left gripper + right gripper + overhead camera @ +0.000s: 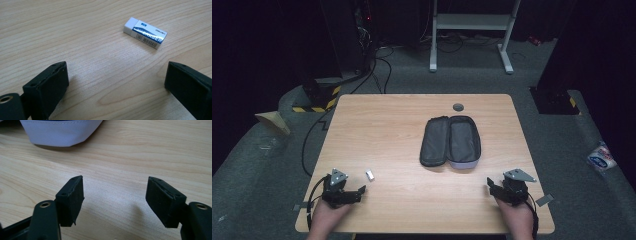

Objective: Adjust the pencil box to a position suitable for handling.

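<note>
Nearest me, at the table's (pixel 412 200) near edge, my left gripper (pixel 353 193) sits with its jaws spread wide and nothing between them; the eraser (pixel 370 175) lies flat just ahead of it and slightly right, apart from both jaws, its sleeve print only partly readable in the left gripper view (pixel 145 35). Past the middle, the grey pencil case (pixel 451 141) lies unzipped and open, its inside too dark to read. On the right, my right gripper (pixel 493 186) is partly open and empty, the case's pale corner (pixel 60 132) cut off ahead of it.
</note>
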`<act>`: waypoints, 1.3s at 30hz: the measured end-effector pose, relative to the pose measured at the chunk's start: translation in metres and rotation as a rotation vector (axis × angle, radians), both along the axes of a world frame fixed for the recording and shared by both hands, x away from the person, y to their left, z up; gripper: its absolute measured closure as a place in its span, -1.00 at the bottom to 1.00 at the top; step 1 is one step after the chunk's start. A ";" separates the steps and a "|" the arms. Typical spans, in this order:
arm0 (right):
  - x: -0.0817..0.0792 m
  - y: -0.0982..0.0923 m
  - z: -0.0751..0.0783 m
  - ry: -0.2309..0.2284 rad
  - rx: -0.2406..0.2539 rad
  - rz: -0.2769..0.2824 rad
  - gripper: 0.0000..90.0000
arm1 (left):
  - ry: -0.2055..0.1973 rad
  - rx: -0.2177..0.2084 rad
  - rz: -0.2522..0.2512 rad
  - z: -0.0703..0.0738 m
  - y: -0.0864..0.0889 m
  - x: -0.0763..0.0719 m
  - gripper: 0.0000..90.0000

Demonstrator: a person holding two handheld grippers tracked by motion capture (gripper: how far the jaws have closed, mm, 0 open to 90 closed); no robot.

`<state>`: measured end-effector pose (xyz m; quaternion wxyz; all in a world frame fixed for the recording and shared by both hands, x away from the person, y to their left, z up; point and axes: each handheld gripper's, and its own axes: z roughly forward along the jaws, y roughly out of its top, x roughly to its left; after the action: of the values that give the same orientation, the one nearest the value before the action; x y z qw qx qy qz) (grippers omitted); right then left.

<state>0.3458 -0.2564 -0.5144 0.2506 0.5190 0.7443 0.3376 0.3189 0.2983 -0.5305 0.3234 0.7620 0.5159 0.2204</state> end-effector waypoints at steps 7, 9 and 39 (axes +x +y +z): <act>-0.005 0.003 0.006 -0.027 0.008 0.000 -0.24 | -0.001 -0.001 0.001 0.000 0.000 0.001 -0.88; -0.005 0.004 0.008 -0.034 0.012 0.009 -0.24 | -0.001 0.000 0.002 0.000 0.000 0.001 -0.88; 0.001 0.022 0.040 -0.124 0.043 0.040 -0.20 | 0.003 0.003 0.007 0.000 -0.001 0.002 -0.88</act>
<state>0.3465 -0.2342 -0.4739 0.2783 0.4871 0.7302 0.3901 0.3210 0.2975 -0.5303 0.3208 0.7609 0.5189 0.2211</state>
